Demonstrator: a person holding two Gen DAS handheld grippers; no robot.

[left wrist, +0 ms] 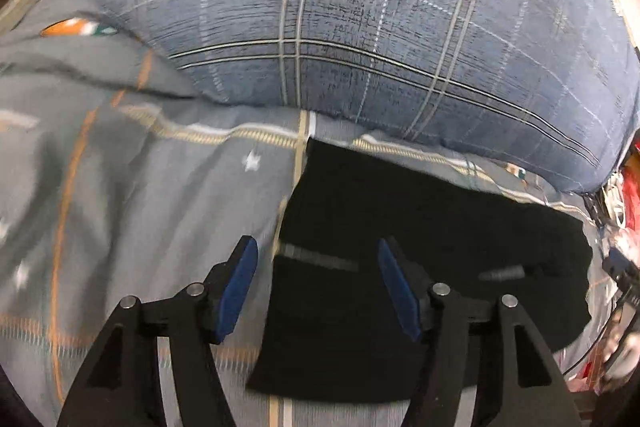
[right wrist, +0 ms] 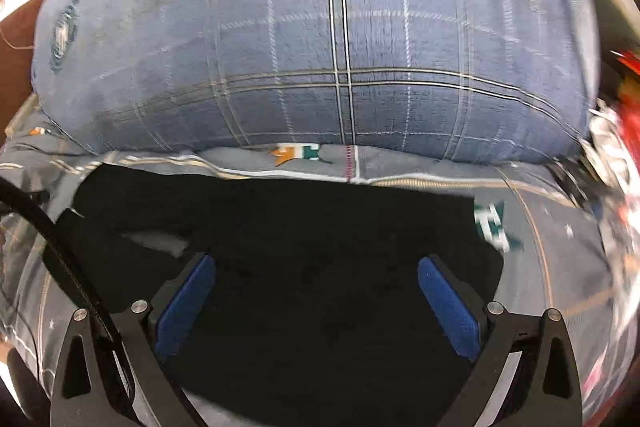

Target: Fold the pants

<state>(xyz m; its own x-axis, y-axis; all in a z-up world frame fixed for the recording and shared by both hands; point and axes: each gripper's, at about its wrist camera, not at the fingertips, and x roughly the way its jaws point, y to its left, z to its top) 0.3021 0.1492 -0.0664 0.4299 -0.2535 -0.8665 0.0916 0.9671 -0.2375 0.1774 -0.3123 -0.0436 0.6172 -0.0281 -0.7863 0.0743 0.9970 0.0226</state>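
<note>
The black pants lie in a flat folded block on the grey patterned bedsheet, just in front of a pillow. My left gripper is open and empty, hovering over the left edge of the pants. In the right wrist view the pants fill the lower middle. My right gripper is open wide and empty, just above the pants. A small grey label shows on the pants in both views.
A large blue plaid pillow lies right behind the pants and also fills the top of the right wrist view. Red and white clutter sits at the bed's right edge. A black cable crosses the left.
</note>
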